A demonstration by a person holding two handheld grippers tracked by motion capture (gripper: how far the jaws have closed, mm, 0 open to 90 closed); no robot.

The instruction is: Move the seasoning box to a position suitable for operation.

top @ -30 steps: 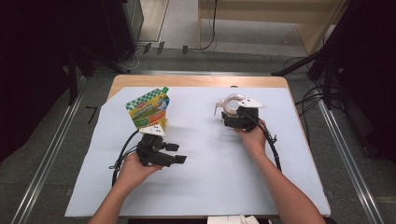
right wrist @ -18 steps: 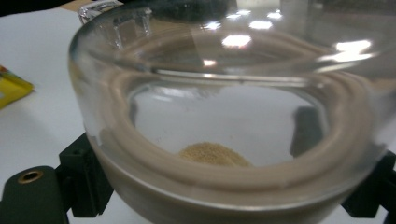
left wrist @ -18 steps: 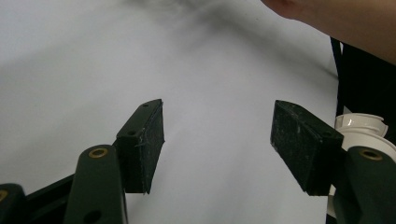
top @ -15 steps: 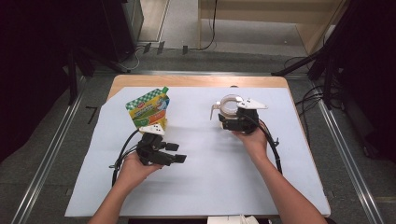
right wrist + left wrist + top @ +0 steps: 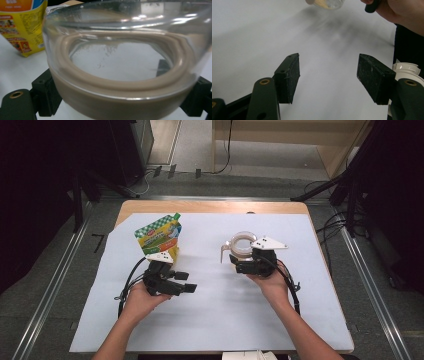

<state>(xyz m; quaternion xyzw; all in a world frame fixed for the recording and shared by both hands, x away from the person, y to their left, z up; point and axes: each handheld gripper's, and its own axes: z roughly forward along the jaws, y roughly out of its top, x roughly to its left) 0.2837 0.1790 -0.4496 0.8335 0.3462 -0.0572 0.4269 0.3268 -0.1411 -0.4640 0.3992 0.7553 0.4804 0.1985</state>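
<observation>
Right claw (image 5: 243, 251) grips glass jar (image 5: 242, 246) above the desk (image 5: 215, 320). Left claw (image 5: 184, 282) open, empty, beside pouch (image 5: 159, 236).

The left gripper (image 5: 186, 282) lies low in the left hand (image 5: 142, 295), jaws standing apart with nothing between them; the right gripper (image 5: 243, 254) sits raised in the right hand (image 5: 270, 280), jaws clamped; both forearms angle inward.

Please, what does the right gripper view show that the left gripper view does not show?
Right gripper view alone: the glass jar clamped between its jaws, with a beige ring inside, and the yellow pouch behind it. Left gripper view alone: the left gripper with jaws apart and nothing between them, plus a white cap beside one jaw. Both share the white table cover.
</observation>
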